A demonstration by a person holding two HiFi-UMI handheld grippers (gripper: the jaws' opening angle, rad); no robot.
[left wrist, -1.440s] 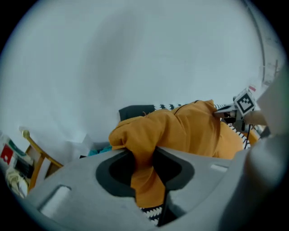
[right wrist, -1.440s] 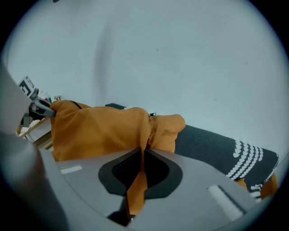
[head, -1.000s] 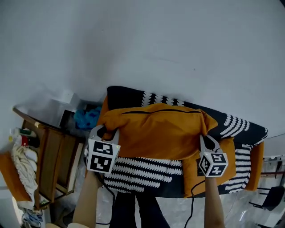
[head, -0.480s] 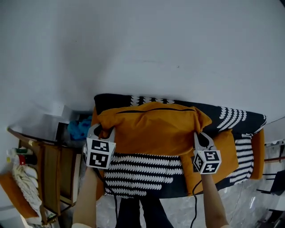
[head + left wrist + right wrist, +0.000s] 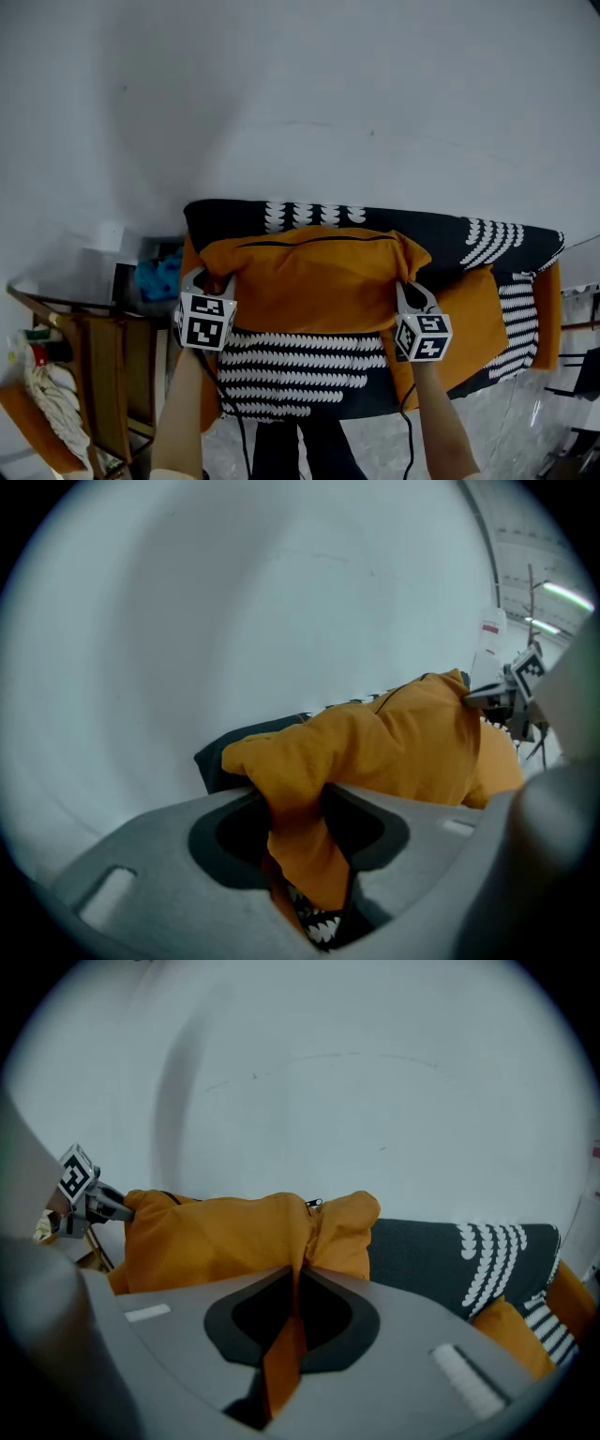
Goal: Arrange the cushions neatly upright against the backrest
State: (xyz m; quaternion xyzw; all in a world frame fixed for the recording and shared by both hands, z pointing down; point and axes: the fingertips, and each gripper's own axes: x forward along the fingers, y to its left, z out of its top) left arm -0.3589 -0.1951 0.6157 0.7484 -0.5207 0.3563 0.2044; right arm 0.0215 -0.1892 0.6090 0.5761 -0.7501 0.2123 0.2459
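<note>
Holding the big orange cushion (image 5: pixel 314 281) by both of its ends, I have it lying across the sofa (image 5: pixel 300 361), its upper edge against the backrest (image 5: pixel 441 234) and just under the backrest's top line. My left gripper (image 5: pixel 208 279) has just been opening its jaws, yet a thick fold of the cushion's left corner fills the gap and touches both sides. My right gripper (image 5: pixel 410 292) is clamped tight on a thin fold at the right corner. Room is tight on the left, where a wooden table (image 5: pixel 103 347) stands just beside the sofa's end. On the right, a second orange cushion (image 5: pixel 478 309) lies on the seat, touching the first. Above the backrest only bare white wall (image 5: pixel 281 94) shows. Counting: two orange cushions, one sofa, two grippers, one table
</note>
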